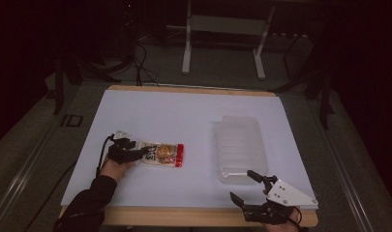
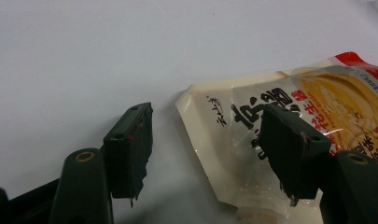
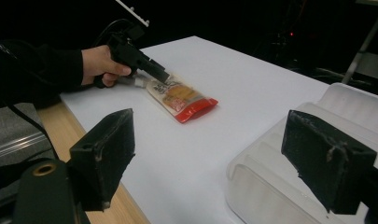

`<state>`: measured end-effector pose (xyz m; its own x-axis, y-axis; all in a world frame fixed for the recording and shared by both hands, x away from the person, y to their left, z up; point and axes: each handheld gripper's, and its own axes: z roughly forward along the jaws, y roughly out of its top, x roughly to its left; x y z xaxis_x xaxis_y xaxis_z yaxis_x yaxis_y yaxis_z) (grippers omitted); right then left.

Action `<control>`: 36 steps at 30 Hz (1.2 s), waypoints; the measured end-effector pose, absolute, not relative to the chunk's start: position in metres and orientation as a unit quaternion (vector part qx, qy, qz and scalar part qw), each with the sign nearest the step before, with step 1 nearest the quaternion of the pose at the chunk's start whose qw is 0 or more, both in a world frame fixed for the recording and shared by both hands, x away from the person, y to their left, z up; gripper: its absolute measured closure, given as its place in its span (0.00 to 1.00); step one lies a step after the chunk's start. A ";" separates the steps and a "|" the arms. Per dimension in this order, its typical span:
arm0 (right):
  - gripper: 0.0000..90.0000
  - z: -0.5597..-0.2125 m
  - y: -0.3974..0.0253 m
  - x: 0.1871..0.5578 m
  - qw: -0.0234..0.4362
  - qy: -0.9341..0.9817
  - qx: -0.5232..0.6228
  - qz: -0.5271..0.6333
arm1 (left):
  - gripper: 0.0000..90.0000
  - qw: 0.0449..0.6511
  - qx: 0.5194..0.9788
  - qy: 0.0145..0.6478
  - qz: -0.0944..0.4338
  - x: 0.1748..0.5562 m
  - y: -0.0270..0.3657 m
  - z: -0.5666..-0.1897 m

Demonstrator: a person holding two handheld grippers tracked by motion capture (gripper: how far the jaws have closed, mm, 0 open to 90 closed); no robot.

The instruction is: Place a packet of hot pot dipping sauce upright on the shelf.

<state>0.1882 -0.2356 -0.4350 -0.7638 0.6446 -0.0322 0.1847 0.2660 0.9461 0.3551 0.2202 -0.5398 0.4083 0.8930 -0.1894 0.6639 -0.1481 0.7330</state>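
High view: a food pouch [image 1: 163, 153] with a red end lies flat on the white table [image 1: 174, 121], left of a clear plastic tray [image 1: 239, 147]. The left tongs [image 1: 144, 152] sit wide apart at the pouch's pale end, 1 jaw over its printed face, not gripping it. The right tongs [image 1: 245, 184] gape beside the tray's near corner, holding nothing.
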 end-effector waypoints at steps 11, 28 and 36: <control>0.19 -0.436 -0.234 0.188 0.212 0.768 0.272 0.539 | 0.50 0.371 0.755 0.514 0.167 0.349 0.213 -0.540; 0.19 -0.435 -0.234 0.188 0.213 0.770 0.269 0.538 | 0.98 0.340 0.773 0.496 0.199 0.340 0.196 -0.537; 0.22 -0.435 -0.237 0.189 0.211 0.767 0.274 0.540 | 1.00 0.351 0.767 0.495 0.210 0.340 0.196 -0.530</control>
